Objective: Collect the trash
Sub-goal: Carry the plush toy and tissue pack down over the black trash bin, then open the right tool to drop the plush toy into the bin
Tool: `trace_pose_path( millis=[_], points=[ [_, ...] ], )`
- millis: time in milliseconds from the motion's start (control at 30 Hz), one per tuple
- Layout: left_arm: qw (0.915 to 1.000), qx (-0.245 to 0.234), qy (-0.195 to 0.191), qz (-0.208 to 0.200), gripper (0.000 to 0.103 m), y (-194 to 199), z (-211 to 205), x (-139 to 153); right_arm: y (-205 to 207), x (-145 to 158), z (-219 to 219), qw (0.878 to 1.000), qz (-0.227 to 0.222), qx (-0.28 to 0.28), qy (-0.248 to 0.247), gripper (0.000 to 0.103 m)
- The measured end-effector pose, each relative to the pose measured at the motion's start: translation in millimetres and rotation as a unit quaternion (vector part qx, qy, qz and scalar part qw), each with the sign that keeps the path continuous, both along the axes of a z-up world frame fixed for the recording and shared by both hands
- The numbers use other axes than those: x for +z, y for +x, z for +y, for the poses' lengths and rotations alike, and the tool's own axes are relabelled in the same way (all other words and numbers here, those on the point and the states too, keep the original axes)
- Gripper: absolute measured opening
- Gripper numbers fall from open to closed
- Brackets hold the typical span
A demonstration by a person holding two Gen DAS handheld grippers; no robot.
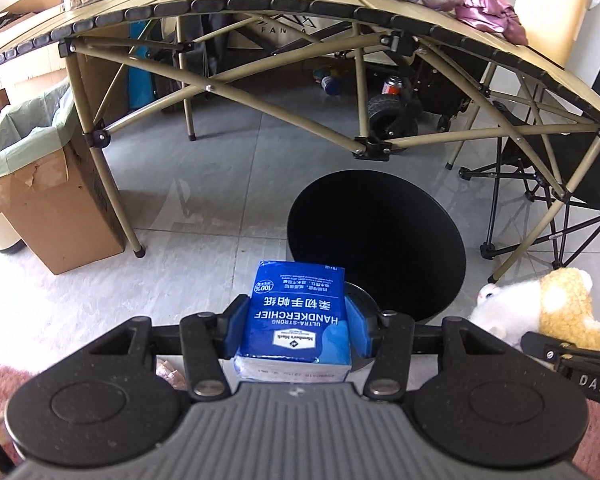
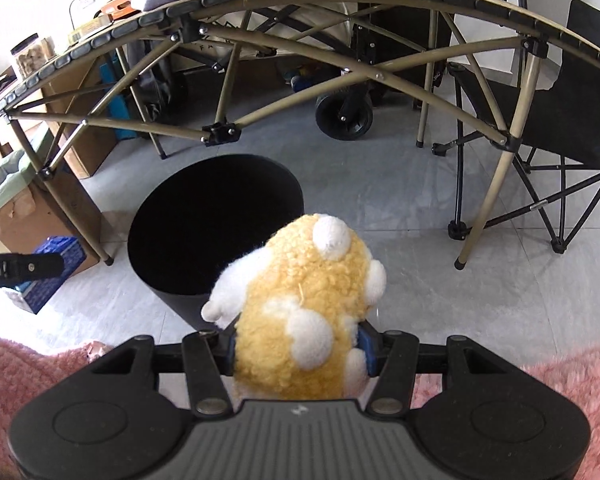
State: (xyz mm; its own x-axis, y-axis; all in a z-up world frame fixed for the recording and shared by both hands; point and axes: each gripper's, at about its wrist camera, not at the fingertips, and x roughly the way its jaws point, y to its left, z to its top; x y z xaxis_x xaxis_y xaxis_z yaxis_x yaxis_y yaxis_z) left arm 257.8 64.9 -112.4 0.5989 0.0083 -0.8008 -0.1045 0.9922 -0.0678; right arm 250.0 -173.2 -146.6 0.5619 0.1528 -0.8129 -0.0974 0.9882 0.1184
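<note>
The left gripper (image 1: 298, 326) is clamped on a blue handkerchief pack (image 1: 298, 312), its pads pressing the pack's two sides so it juts forward, poised near the rim of the black bin (image 1: 376, 240). The right gripper (image 2: 300, 350) squeezes a yellow-and-white plush toy (image 2: 304, 300) just at the bin's near edge. Both items seem held above the floor for dropping in. The bin stands on the tiled floor in front of the folding table (image 1: 300, 0).
</note>
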Motion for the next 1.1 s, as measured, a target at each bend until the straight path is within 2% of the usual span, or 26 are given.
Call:
trace_pose_path(
  millis=[333,867,1100],
  points=[
    [0.9996,0.02,-0.008,0.018,0.052,21,14,-9,32,11,19,0.999,-0.021,0.031,-0.011,0.052],
    [0.9974,0.055,-0.021,0.042,0.052,47,41,-19,101,-15,75,0.996,0.025,0.08,-0.015,0.052],
    [0.9964,0.064,-0.028,0.047,0.052,54,50,-23,127,-34,91,0.994,0.063,0.086,-0.004,0.053]
  ],
)
